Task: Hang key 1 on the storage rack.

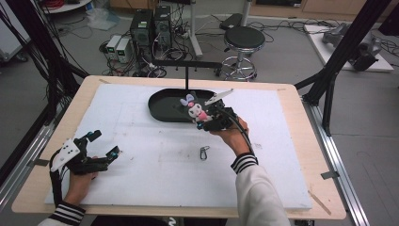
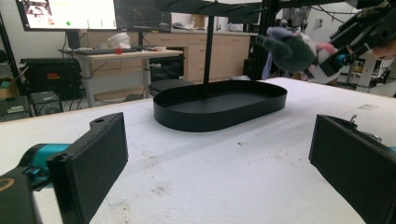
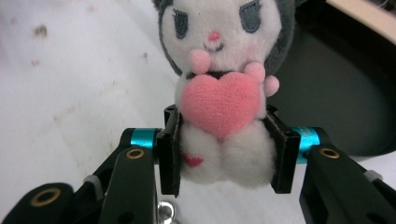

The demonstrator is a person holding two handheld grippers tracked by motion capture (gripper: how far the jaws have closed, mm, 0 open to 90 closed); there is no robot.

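A small plush toy (image 3: 219,93), white-faced with a grey hood and a pink heart on its chest, is squeezed at the body between the pads of my right gripper (image 3: 223,151). From the high view the plush toy (image 1: 196,110) hangs in the right gripper (image 1: 207,117) just over the near rim of the black oval tray (image 1: 162,110). The left gripper view shows that plush toy (image 2: 294,51) in the air beyond the tray (image 2: 219,109). My left gripper (image 1: 106,143) rests near the front left of the white mat, its jaws (image 2: 219,163) wide apart with nothing between them.
A small metal clip (image 1: 204,152) lies on the white foam mat (image 1: 141,179) in front of the right hand. A thin black post (image 1: 186,77) with a crossbar stands at the tray's far side. The wooden table edge (image 1: 301,141) frames the mat.
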